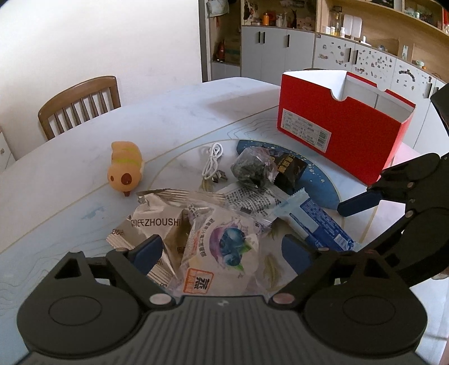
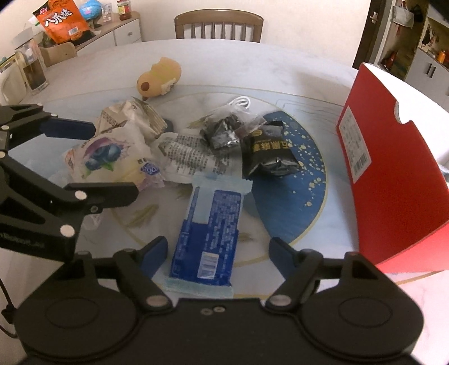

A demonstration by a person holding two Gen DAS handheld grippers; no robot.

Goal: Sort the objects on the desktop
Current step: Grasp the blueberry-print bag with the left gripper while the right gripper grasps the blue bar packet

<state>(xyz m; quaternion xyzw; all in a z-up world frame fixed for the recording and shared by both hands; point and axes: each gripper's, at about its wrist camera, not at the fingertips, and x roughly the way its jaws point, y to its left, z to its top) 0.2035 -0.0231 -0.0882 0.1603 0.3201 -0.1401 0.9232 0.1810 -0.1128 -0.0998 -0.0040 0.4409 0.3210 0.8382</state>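
Note:
A pile of snack packets lies on the round table (image 1: 168, 112). My left gripper (image 1: 221, 252) is open, its jaws on either side of a blueberry packet (image 1: 224, 247) that lies beside a grey ZHOUSHI packet (image 1: 157, 221). My right gripper (image 2: 219, 255) is open around the near end of a blue packet (image 2: 210, 233), which also shows in the left wrist view (image 1: 322, 224). A black packet (image 2: 269, 157), a clear bag of dark pieces (image 2: 224, 132), a white printed packet (image 2: 190, 157), a white cable (image 1: 213, 160) and an orange toy (image 1: 126, 168) lie around them.
An open red box (image 1: 336, 126) stands at the right of the pile, close to my right gripper (image 1: 364, 199). A wooden chair (image 1: 81, 104) stands behind the table. Cabinets and shelves (image 1: 308, 42) line the far wall. A side counter holds a snack bag (image 2: 64, 19).

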